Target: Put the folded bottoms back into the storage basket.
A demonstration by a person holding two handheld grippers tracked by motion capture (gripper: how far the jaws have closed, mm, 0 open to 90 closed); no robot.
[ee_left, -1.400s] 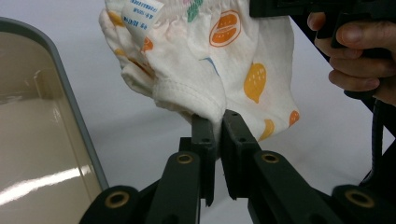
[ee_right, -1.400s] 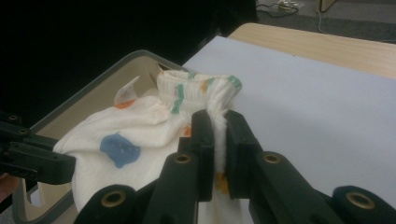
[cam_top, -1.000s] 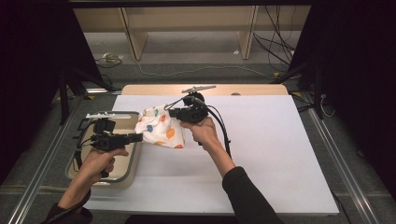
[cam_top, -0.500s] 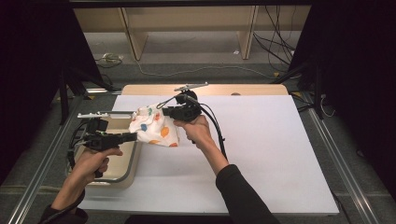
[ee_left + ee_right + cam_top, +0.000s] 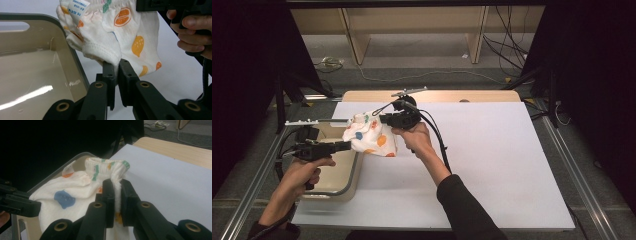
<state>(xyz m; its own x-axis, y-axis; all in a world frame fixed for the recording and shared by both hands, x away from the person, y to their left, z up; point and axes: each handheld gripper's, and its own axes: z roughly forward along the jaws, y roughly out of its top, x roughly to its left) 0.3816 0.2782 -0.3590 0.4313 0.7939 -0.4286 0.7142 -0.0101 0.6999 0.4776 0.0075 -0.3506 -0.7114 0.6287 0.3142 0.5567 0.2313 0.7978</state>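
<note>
- Tabletop (image 5: 492, 165): white sheet to the right of the right arm, bare and open to passage.
- Tub (image 5: 354, 172): beige, at the tabletop's left edge; its raised wall bars level travel, interior open from above.
- Cloth (image 5: 369, 137): hangs above the tub's right rim, between both grippers, blocking that gap.

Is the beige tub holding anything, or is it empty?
Empty as far as visible: the tub floor is bare; the printed garment hangs beside its rim, held by both grippers.
</note>
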